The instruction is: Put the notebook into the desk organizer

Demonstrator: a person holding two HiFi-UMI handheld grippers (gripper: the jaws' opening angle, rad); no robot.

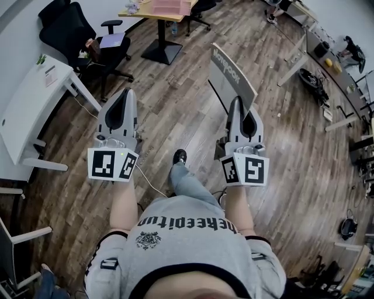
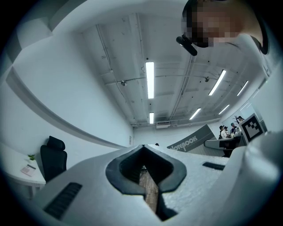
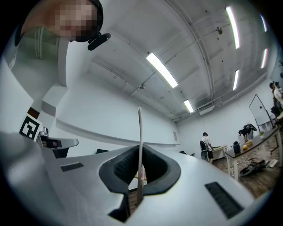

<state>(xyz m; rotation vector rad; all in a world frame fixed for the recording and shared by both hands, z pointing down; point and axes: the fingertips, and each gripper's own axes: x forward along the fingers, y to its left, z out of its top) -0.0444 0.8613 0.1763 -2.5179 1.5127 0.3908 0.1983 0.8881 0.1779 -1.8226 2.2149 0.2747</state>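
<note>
A thin grey notebook [image 1: 232, 75] printed "NOTEBOOK" stands on edge above the wood floor. My right gripper [image 1: 236, 102] is shut on its lower edge. Seen from the right gripper view, the notebook [image 3: 139, 132] is an upright sliver pinched between the jaws of that gripper [image 3: 140, 152]. My left gripper [image 1: 124, 94] is held level with it to the left, shut and empty. The left gripper view points up at the ceiling past the closed left gripper [image 2: 143, 149], with the notebook [image 2: 191, 143] off to the right. No desk organizer shows in any view.
The person stands on a wood floor. A white desk [image 1: 23, 111] lies at the left, a black office chair [image 1: 73, 32] beyond it, a wooden table [image 1: 153, 10] ahead. Desks with clutter [image 1: 342, 67] line the right side. People [image 3: 206, 145] stand far off.
</note>
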